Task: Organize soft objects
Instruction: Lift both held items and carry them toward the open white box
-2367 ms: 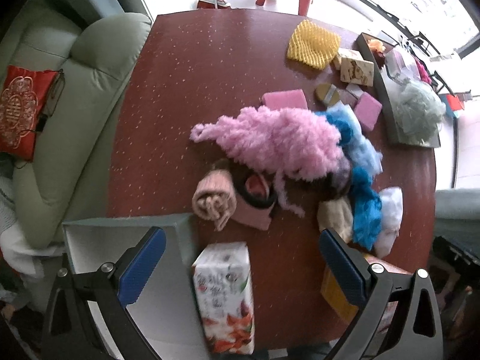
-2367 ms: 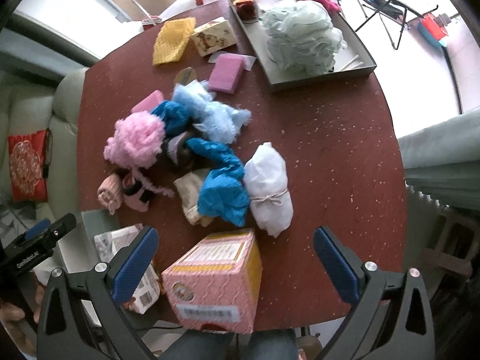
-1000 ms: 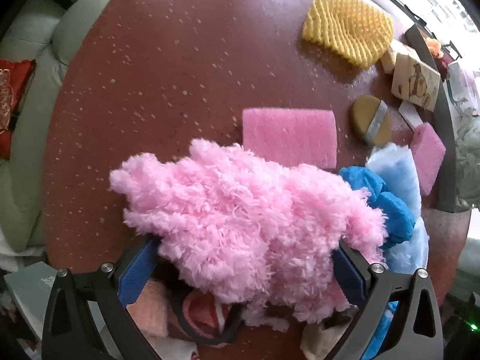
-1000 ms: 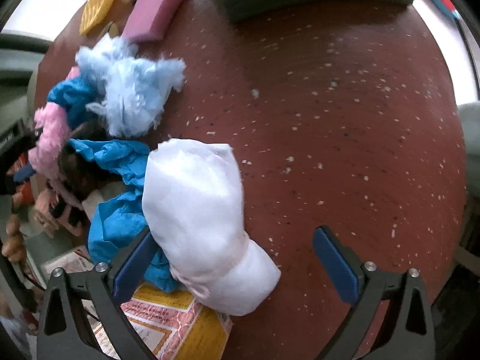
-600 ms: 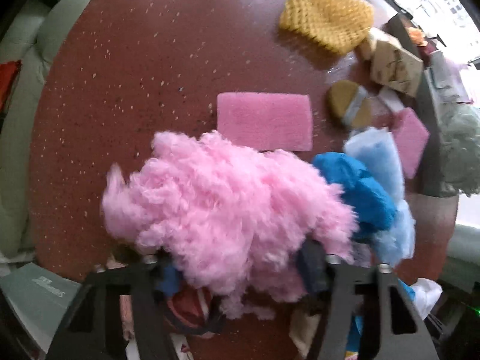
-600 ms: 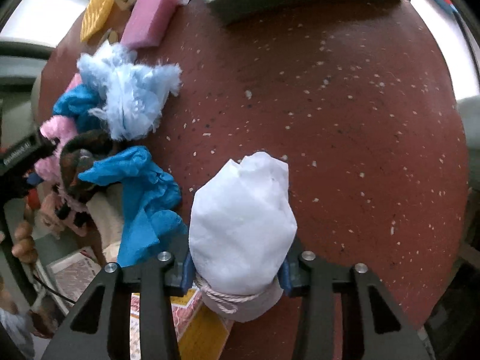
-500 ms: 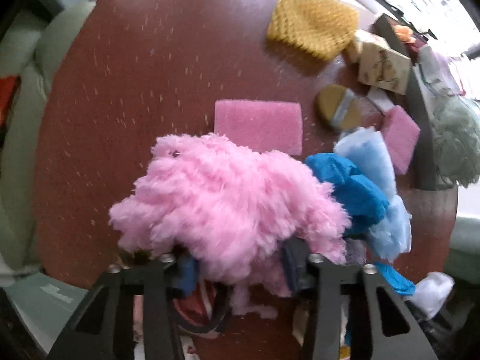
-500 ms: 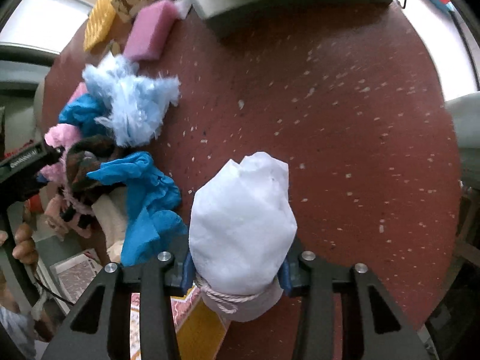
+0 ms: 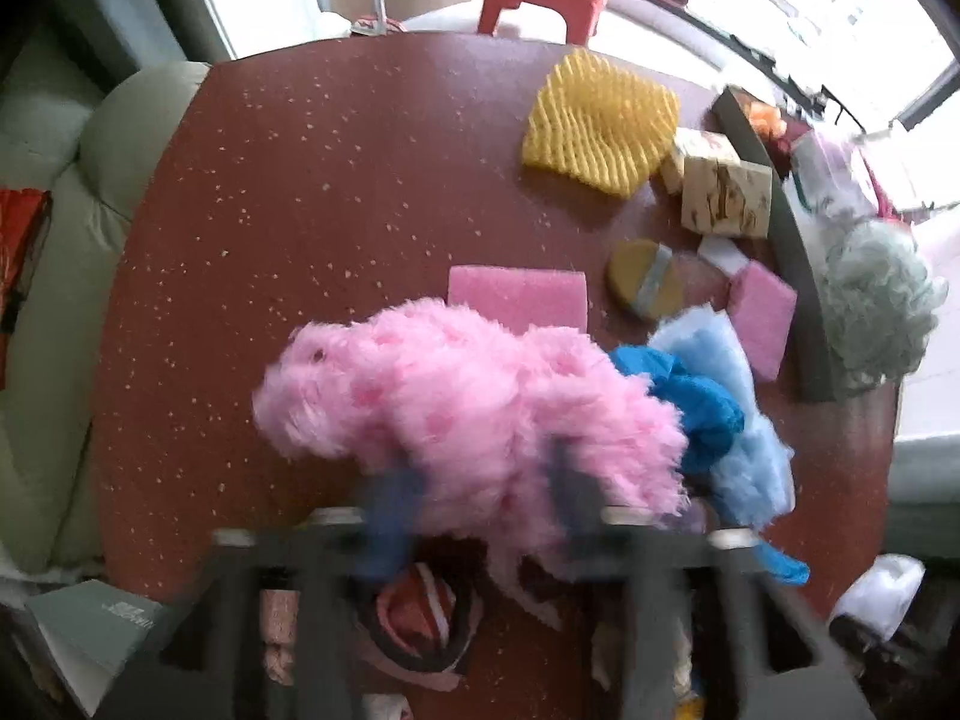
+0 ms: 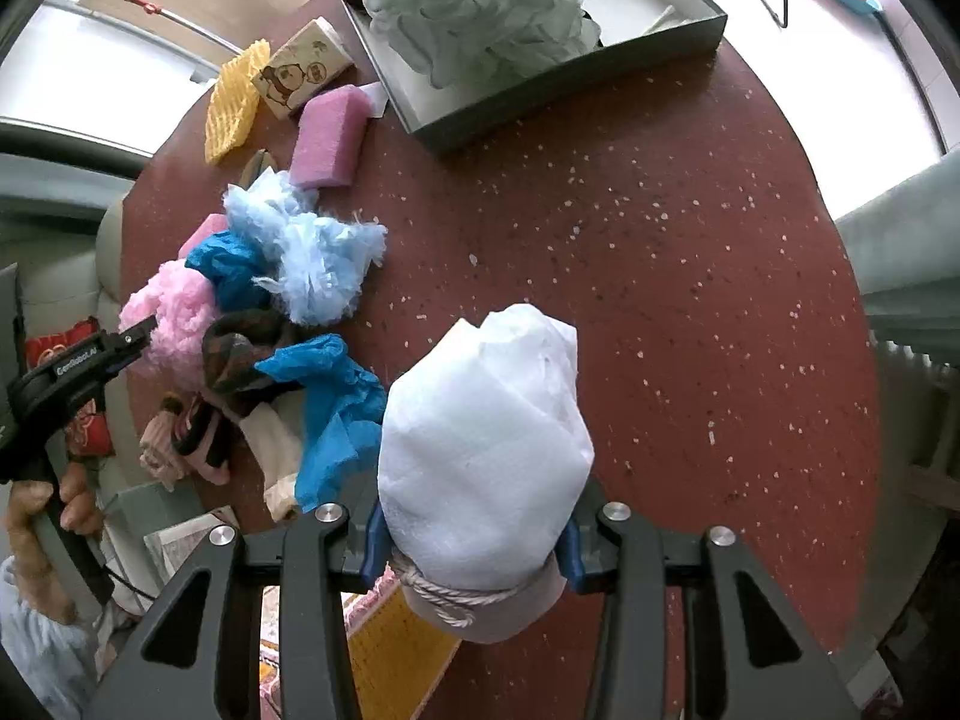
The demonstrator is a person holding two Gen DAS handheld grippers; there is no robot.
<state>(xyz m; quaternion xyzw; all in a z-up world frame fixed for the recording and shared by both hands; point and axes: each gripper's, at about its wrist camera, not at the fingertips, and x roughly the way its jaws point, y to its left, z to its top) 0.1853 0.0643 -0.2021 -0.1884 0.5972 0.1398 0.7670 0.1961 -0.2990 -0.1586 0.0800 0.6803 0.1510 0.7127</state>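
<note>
My left gripper is shut on a fluffy pink scarf and holds it above the red round table. The scarf also shows in the right wrist view, gripped by the left gripper. My right gripper is shut on a white mesh bundle tied with cord and holds it above the table. A pile of soft things lies between them: a light blue pouf, blue mesh, a brown cloth and a rolled pink sock.
A grey tray at the far side holds a pale green bath pouf. Pink sponges, a yellow foam net, a small printed box and a round puff lie on the table. A green sofa stands left.
Both grippers dropped to the pile and shut, the left on the pink scarf, the right on the white bundle. Both have since lifted and pulled back; the left view is motion-blurred.
</note>
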